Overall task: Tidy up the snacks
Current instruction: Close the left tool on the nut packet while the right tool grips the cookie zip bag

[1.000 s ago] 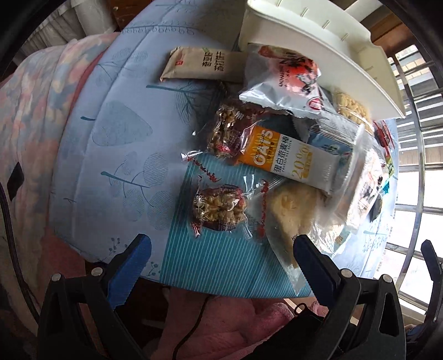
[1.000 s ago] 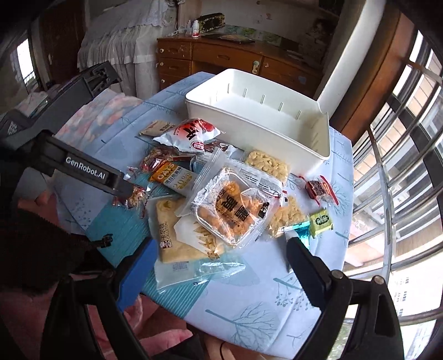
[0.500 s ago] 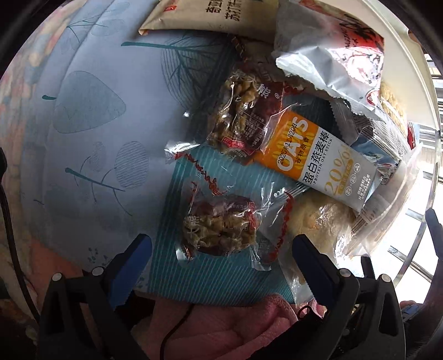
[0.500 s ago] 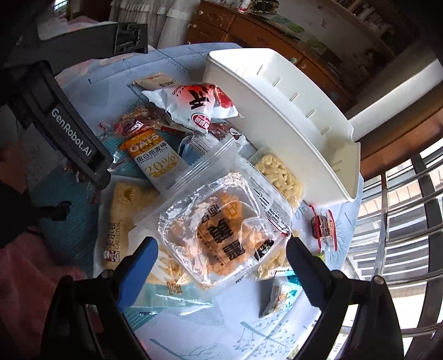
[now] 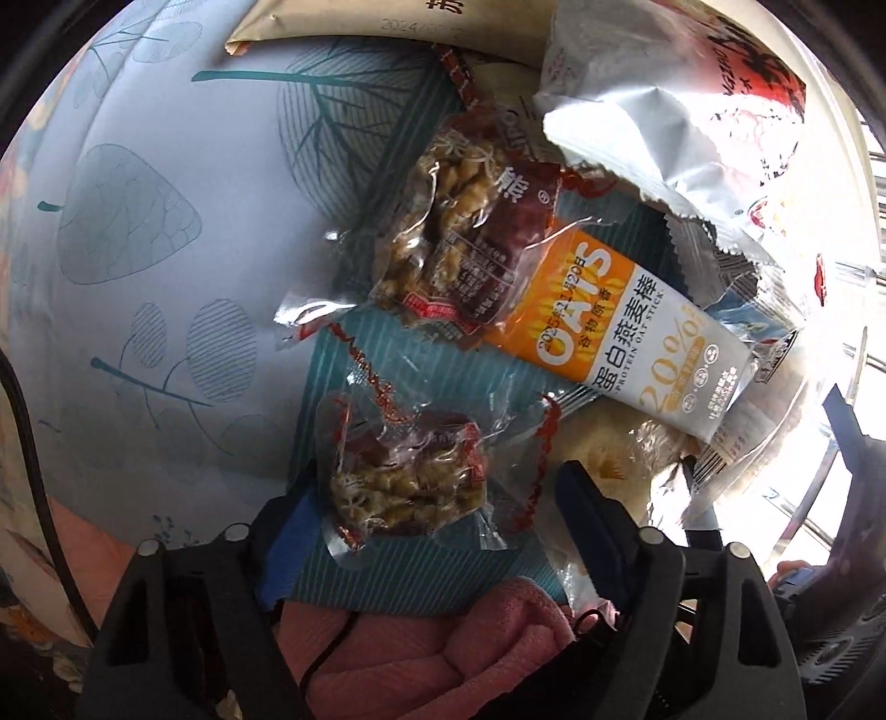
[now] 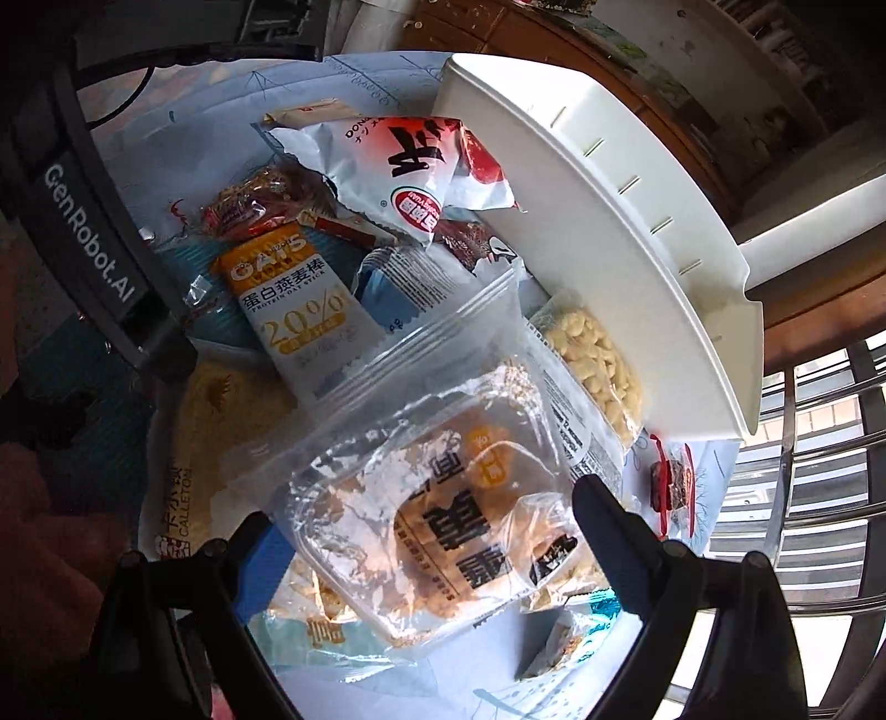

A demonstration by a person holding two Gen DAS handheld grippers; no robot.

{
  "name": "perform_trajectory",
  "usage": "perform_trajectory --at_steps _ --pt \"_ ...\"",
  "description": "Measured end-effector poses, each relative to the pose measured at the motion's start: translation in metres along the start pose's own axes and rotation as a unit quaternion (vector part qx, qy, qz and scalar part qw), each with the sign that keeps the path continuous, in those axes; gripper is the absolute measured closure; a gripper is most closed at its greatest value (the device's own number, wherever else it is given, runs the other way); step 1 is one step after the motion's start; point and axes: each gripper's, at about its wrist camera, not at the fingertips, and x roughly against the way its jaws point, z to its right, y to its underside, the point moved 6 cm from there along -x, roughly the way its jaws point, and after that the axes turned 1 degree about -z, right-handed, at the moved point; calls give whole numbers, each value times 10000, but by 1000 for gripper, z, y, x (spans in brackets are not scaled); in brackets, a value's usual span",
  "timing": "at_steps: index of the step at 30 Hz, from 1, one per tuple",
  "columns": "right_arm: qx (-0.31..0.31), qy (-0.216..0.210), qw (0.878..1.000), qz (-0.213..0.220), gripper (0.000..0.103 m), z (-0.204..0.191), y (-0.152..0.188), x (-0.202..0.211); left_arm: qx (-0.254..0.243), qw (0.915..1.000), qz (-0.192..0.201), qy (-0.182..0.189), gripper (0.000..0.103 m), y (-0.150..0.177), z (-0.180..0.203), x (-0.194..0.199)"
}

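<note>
The left claw, jaws parted, brackets a clear walnut-date packet on the worktop, crowded by an orange "OATS 20%" bar. The right claw straddles, jaws wide, a clear bagged biscuit tray; a white bin stands beyond.

Home bedroom or living room, wooden dresser behind, leaf-print tablecloth, barred window
</note>
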Motion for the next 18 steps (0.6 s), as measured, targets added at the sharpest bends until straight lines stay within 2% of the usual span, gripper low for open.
perform_trajectory --at_steps 8,11,18 --pt "-178 -83 9998 97 8 3 -2 -7 49 9999 -1 143 29 -2 -2 5" --pt "-206 -107 9997 95 11 3 -2 -7 86 9999 48 101 37 1 -9 2" --pt "-334 -129 9994 5 20 2 -1 -1 177 9996 113 194 41 15 -24 7"
